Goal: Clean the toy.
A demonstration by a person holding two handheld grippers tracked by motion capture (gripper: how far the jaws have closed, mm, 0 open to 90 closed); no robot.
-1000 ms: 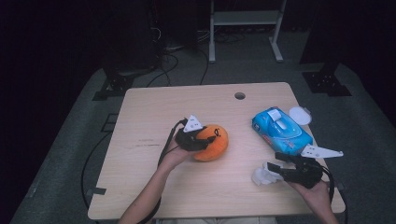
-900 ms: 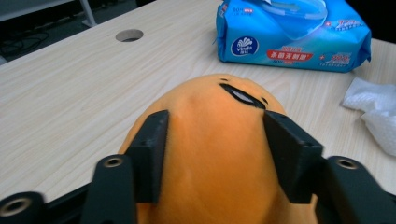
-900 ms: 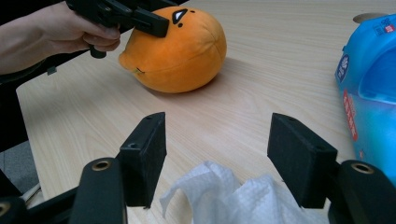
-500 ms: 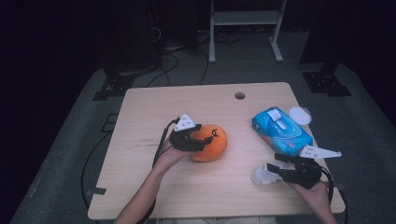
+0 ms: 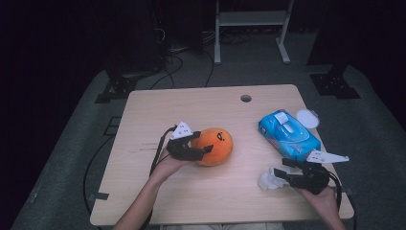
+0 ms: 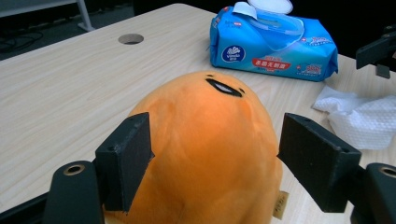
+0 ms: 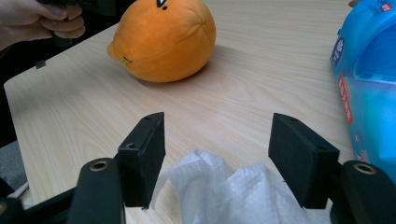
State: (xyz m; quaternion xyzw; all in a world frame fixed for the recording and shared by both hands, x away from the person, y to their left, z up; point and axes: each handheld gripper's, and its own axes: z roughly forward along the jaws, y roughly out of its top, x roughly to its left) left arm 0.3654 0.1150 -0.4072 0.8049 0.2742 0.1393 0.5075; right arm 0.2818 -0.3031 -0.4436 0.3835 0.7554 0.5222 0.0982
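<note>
An orange plush (image 5: 216,145) with a small face lies on the wooden table (image 5: 191,105), left of centre. My left gripper (image 5: 203,143) stands open around it from the left. In the left gripper view the plush (image 6: 205,140) sits between the two pads, with a gap on the right side. A crumpled white wipe (image 5: 268,179) lies near the front right. My right gripper (image 5: 282,168) is open over it, and the wipe (image 7: 224,191) bunches between the spread jaws. The plush (image 7: 168,39) and the other hand (image 7: 42,21) appear farther off.
A blue pack of wet wipes (image 5: 289,134) with its flap open lies at the right, a round white lid (image 5: 307,118) beside it. A cable hole (image 5: 246,98) is at the table's back. The front edge is close to both hands.
My left gripper has drawn back a little to the left along the plush, which stays where it was. The right gripper and the wipe have barely moved.
</note>
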